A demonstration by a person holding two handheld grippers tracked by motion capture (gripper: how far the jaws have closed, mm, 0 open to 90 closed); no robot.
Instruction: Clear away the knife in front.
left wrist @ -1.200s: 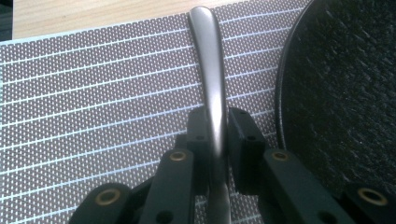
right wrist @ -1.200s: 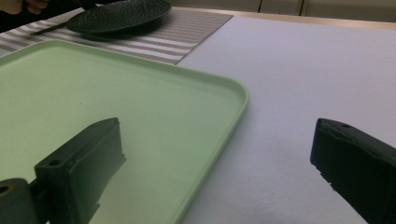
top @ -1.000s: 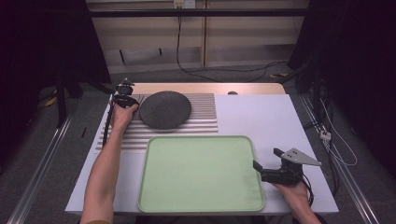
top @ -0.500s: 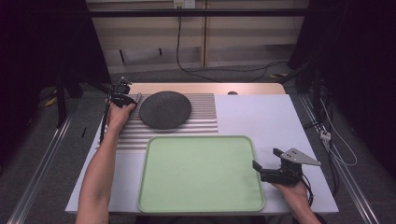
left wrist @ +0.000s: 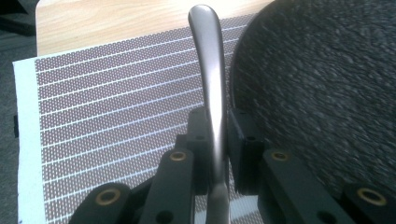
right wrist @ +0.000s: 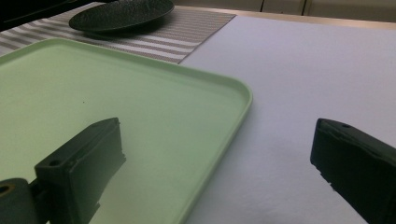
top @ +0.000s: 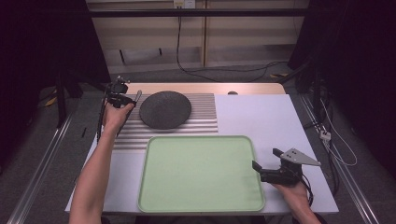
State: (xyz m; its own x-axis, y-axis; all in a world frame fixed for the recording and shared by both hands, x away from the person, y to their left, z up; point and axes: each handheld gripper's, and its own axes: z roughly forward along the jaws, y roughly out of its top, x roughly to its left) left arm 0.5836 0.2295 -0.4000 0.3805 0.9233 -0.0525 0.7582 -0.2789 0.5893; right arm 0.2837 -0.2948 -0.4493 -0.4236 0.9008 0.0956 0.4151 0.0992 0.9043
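Left gripper (left wrist: 215, 140): jaws clamped on a metal utensil handle (left wrist: 208, 70), just left of the dark plate (top: 165, 109), above the striped mat (top: 196, 122). Right gripper (right wrist: 219, 172): jaws wide, empty, beside the green tray (top: 201, 172). Advice: keep grip firm, carry level to tray.

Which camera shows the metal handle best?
The left gripper view: the metal handle stands close up, pinched between the left tongs. The high view shows it as a small sliver beside the plate.
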